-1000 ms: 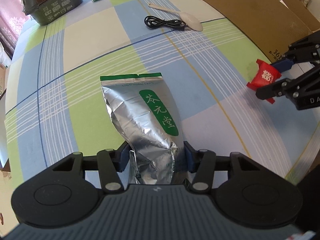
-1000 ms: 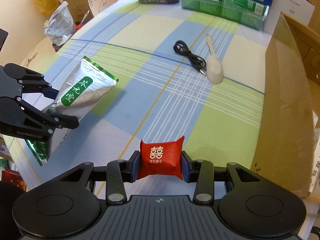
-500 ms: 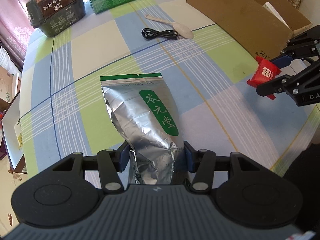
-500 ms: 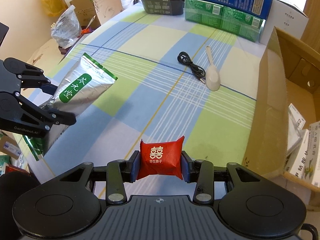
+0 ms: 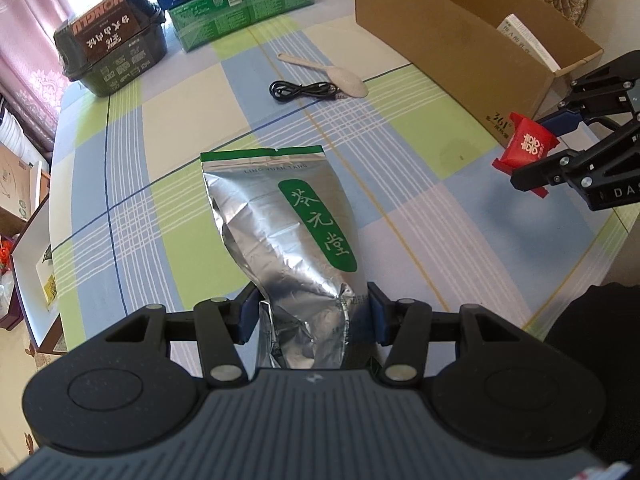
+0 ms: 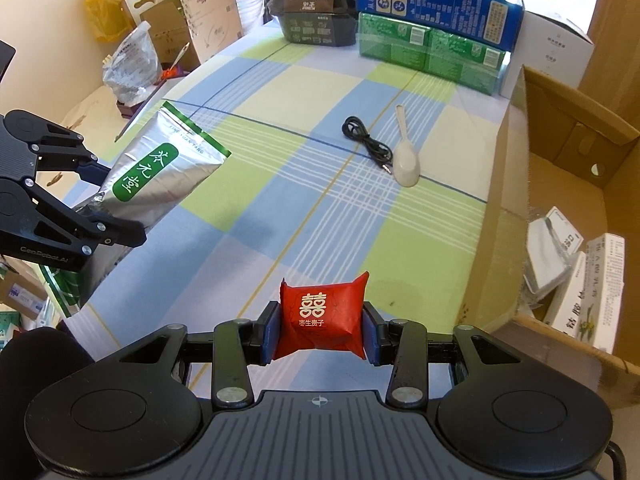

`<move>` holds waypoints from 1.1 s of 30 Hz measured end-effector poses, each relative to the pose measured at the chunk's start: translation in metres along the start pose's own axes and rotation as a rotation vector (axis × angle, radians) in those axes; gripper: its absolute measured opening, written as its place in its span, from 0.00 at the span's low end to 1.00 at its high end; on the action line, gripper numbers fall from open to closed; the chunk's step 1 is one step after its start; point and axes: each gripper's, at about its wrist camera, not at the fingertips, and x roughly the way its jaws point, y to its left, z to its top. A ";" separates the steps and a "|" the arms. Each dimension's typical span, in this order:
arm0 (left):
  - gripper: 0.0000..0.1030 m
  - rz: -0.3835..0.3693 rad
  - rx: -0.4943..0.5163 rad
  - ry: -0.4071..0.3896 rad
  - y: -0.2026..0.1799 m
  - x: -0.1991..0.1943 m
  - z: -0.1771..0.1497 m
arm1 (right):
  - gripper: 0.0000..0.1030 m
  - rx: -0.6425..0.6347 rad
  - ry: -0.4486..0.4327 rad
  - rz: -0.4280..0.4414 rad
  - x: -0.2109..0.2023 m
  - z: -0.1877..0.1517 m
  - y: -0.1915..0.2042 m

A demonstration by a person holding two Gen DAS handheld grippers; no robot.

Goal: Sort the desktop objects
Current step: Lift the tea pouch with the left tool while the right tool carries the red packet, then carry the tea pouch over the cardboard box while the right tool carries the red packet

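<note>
My left gripper [image 5: 310, 312] is shut on the lower end of a silver foil pouch [image 5: 280, 220] with a green label, held off the checked tablecloth. The right wrist view shows that same pouch [image 6: 160, 164] at the left, between the left gripper's fingers [image 6: 116, 232]. My right gripper [image 6: 322, 334] is shut on a small red packet [image 6: 320, 316] with white characters. In the left wrist view the red packet [image 5: 528, 146] hangs at the right, near the corner of the open cardboard box [image 5: 460, 40]. A black cable [image 6: 366, 144] and a white spoon [image 6: 406, 156] lie on the cloth.
The cardboard box [image 6: 508, 184] stands along the right edge with several white cartons [image 6: 588, 280] inside. Green and blue boxes [image 6: 432, 28] and a dark food container [image 6: 316, 4] line the far edge. Bags and cardboard [image 6: 160, 32] sit beyond the table's left side.
Both grippers have risen with their loads, so the table looks farther away and more of the room and the box's inside shows. Neither grip has changed.
</note>
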 end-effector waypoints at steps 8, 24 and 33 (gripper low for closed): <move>0.47 -0.001 0.013 -0.016 -0.011 -0.014 0.006 | 0.38 0.009 -0.022 -0.016 -0.017 -0.002 -0.007; 0.47 -0.034 0.072 -0.068 -0.056 -0.037 0.041 | 0.38 0.042 -0.068 -0.084 -0.061 -0.014 -0.035; 0.47 -0.062 0.134 -0.106 -0.097 -0.044 0.075 | 0.38 0.076 -0.084 -0.136 -0.087 -0.024 -0.062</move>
